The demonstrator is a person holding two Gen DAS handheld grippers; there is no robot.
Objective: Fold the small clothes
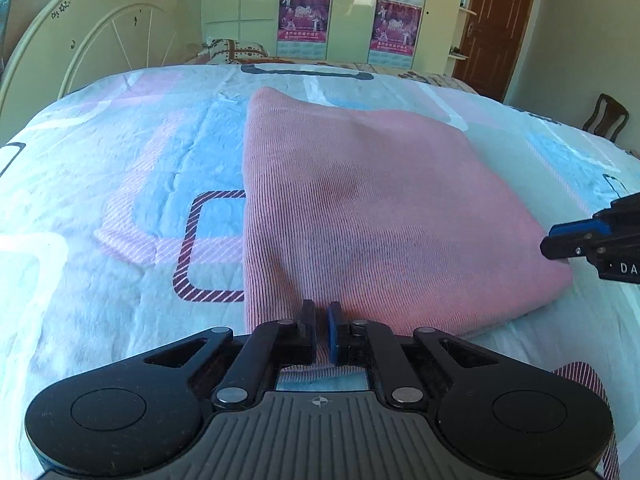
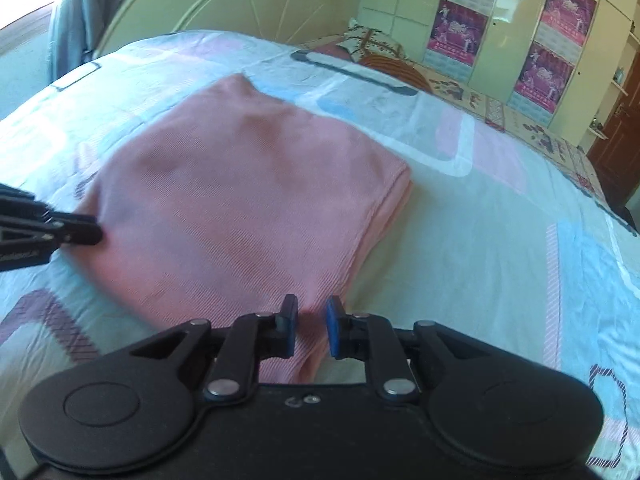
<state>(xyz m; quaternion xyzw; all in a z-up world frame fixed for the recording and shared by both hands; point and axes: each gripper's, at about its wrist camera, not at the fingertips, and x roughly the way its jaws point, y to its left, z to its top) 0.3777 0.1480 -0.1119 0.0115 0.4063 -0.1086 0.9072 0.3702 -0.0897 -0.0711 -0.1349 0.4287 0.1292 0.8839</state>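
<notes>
Two grippers are working the near edge of a pink garment point(image 1: 360, 208) that is lying folded on the patterned bedsheet point(image 1: 120, 168). My left gripper point(image 1: 321, 314) is nearly shut, its fingers pinching the cloth's near hem. My right gripper point(image 2: 312, 312) is standing slightly wider, with a fold of the same pink cloth bunched between its fingers at the other near corner. Beyond both sets of fingertips the garment is spreading away as a thick, roughly square stack, its far corner pointing toward the headboard point(image 2: 248, 0). Past that, a wardrobe point(image 1: 256, 4) is lining the wall. I am judging that either pinch may be catching only the top layer, so lifting could peel the stack apart.
</notes>
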